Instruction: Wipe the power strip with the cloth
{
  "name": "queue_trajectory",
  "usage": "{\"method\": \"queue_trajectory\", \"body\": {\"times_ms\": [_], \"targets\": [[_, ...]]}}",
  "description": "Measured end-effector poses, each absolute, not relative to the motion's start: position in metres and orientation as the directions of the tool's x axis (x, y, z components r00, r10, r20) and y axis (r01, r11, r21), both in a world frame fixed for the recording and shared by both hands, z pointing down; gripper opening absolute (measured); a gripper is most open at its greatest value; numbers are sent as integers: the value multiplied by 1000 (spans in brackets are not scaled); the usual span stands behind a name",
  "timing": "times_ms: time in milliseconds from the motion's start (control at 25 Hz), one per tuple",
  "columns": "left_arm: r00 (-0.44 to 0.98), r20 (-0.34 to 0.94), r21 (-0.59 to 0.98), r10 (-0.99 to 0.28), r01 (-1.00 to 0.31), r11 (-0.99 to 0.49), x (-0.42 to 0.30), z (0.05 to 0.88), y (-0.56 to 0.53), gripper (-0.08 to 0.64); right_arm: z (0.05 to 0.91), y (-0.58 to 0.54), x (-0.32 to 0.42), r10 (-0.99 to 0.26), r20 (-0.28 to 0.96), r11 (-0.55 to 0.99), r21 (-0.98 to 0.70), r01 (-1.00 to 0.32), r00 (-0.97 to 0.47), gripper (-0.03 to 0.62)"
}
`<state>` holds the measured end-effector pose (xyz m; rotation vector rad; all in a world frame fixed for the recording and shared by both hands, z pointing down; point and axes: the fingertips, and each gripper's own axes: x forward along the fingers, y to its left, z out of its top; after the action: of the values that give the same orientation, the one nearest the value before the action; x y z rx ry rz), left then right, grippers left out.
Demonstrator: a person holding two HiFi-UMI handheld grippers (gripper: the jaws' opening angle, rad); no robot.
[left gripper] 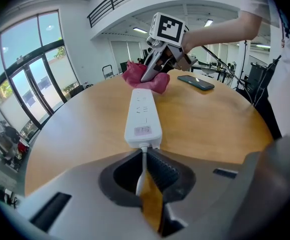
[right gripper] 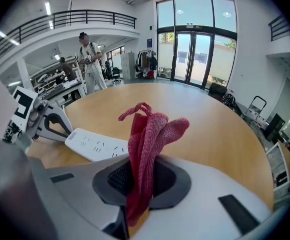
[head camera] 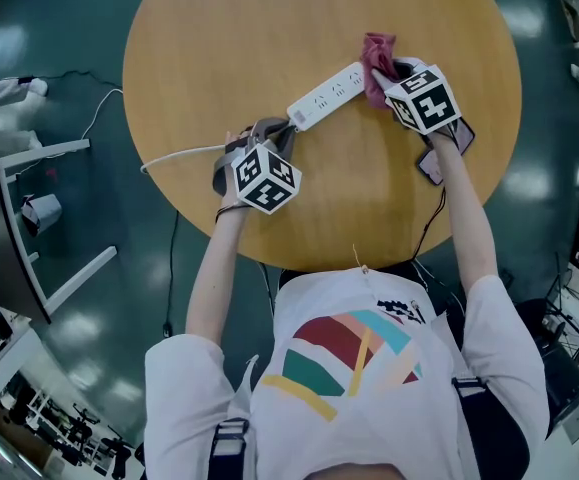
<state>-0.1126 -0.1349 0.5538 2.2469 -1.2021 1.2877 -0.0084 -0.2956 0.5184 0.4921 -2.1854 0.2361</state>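
Note:
A white power strip (head camera: 327,94) lies slantwise on the round wooden table (head camera: 219,28). My left gripper (head camera: 275,131) is at the strip's near end, shut on its white cable (left gripper: 141,170) right behind the plug end. The strip (left gripper: 143,115) stretches away from those jaws. My right gripper (head camera: 385,74) is at the strip's far end, shut on a red cloth (right gripper: 147,134). The bunched cloth (head camera: 376,56) rests against that far end. From the right gripper view the strip (right gripper: 95,145) lies to the left, with the left gripper (right gripper: 40,120) beyond it.
A dark phone (head camera: 437,160) lies on the table under my right hand, also seen in the left gripper view as a phone (left gripper: 197,82) at the right. The white cable (head camera: 174,155) runs off the table's left edge. A person (right gripper: 88,59) stands far off.

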Motion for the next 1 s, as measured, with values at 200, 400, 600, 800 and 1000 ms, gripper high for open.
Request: {"method": "queue_trajectory", "body": {"times_ms": [200, 400, 600, 800, 1000], "targets": [[259, 819, -135, -512, -781, -610, -111, 557, -137, 72, 511, -295, -7, -268, 789, 913, 26, -406, -552, 40], [262, 818, -130, -512, -783, -608, -112, 555, -137, 72, 471, -244, -32, -216, 734, 976, 139, -169, -644, 38], [267, 818, -123, -509, -783, -609, -112, 557, -135, 72, 492, -144, -50, -97, 781, 818, 416, 397, -618, 38], [266, 818, -125, -511, -784, -609, -111, 557, -138, 72, 538, -104, -54, -112, 847, 552, 488, 676, -520, 39], [262, 815, -134, -517, -783, -608, -112, 557, -138, 72, 538, -109, -75, -151, 828, 443, 545, 712, -540, 39]]}}
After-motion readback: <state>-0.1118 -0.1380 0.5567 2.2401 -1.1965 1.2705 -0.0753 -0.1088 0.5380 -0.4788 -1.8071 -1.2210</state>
